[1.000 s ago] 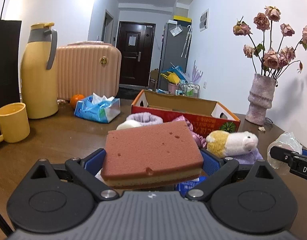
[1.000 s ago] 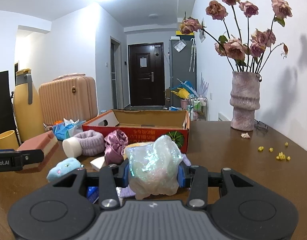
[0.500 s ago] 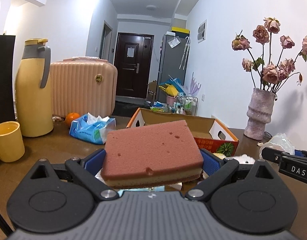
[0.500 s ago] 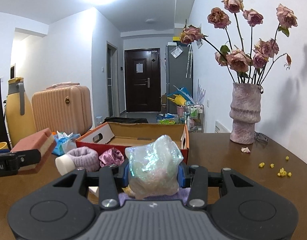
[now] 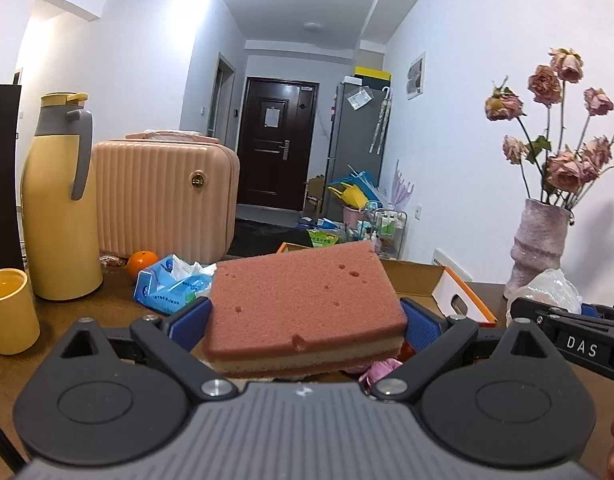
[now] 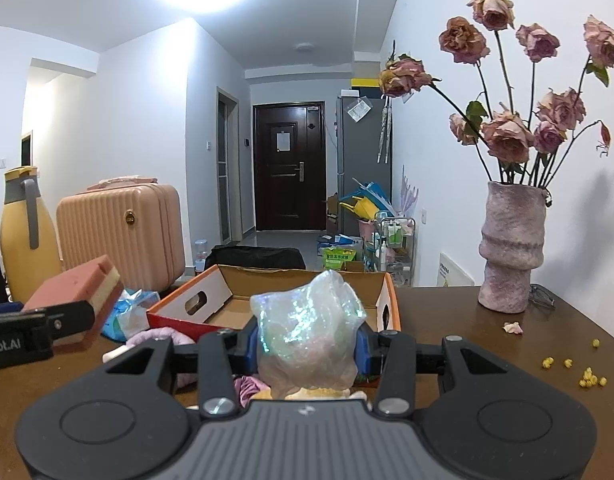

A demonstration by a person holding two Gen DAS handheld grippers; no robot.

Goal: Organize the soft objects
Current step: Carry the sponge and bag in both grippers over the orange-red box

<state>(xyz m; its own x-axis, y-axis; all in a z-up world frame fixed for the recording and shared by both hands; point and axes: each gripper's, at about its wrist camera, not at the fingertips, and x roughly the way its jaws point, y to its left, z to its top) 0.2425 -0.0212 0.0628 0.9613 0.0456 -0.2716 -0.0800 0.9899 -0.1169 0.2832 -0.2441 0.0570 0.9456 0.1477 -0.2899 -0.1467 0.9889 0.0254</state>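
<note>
My left gripper (image 5: 305, 320) is shut on a pink and yellow sponge (image 5: 303, 300), held flat above the table in front of the open cardboard box (image 5: 447, 284). My right gripper (image 6: 305, 344) is shut on an iridescent crumpled plastic bag (image 6: 307, 332), held up before the same box (image 6: 299, 288). The sponge also shows in the right wrist view (image 6: 79, 292), at the left, and the bag in the left wrist view (image 5: 547, 292), at the right. A purple fluffy item (image 6: 159, 336) and a pink scrunchie (image 6: 247, 386) lie on the table below.
A yellow thermos (image 5: 59, 208), yellow cup (image 5: 9, 312), pink suitcase (image 5: 163, 196), orange (image 5: 141, 260) and blue tissue pack (image 5: 167, 288) stand at the left. A vase of dried roses (image 6: 511, 248) stands at the right, with yellow crumbs (image 6: 579, 368) near it.
Both grippers have risen with their loads and moved toward the box. The soft toys on the table have dropped out of view beneath them.
</note>
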